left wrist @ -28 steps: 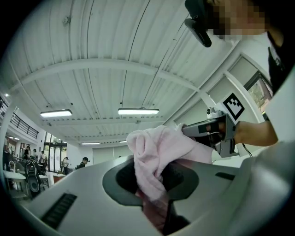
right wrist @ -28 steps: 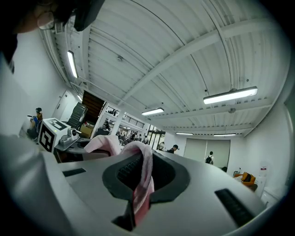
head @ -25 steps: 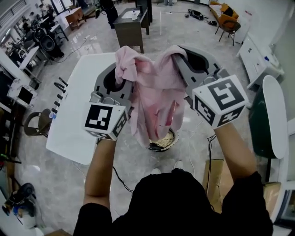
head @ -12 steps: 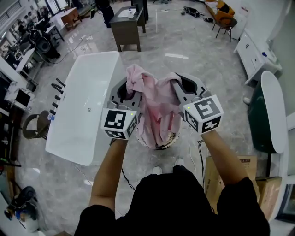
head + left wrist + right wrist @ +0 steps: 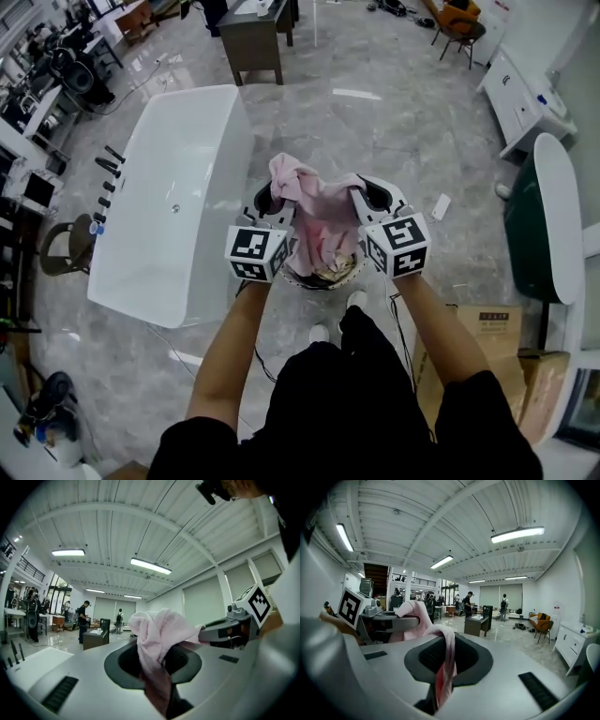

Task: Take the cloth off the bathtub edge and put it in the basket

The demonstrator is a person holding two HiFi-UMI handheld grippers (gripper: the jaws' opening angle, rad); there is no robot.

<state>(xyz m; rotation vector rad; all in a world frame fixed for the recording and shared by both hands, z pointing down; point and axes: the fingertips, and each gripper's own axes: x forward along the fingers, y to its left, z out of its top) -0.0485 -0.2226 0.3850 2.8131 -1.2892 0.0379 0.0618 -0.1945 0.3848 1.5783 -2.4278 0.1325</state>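
A pink cloth [image 5: 315, 214] hangs bunched between my two grippers, and its lower end reaches down into the round basket [image 5: 345, 275] on the floor below. My left gripper [image 5: 270, 198] is shut on the cloth's left part, which bulges out of its jaws as a thick fold [image 5: 157, 632]. My right gripper [image 5: 373, 194] is shut on the right part, where a thin strip of cloth [image 5: 446, 660] runs through the jaws. The white bathtub [image 5: 169, 202] lies to the left, and no cloth shows on its edge.
Black tap handles [image 5: 106, 167] line the bathtub's left side, with a chair [image 5: 58, 255] beside them. A dark cabinet [image 5: 251, 30] stands far ahead. A green and white rounded unit [image 5: 548, 225] and cardboard boxes [image 5: 483, 328] are at the right. Cables trail on the marble floor.
Both grippers have gone down and forward together with the cloth, from chest height to just above the basket. The cloth's hanging end now sits in the basket.
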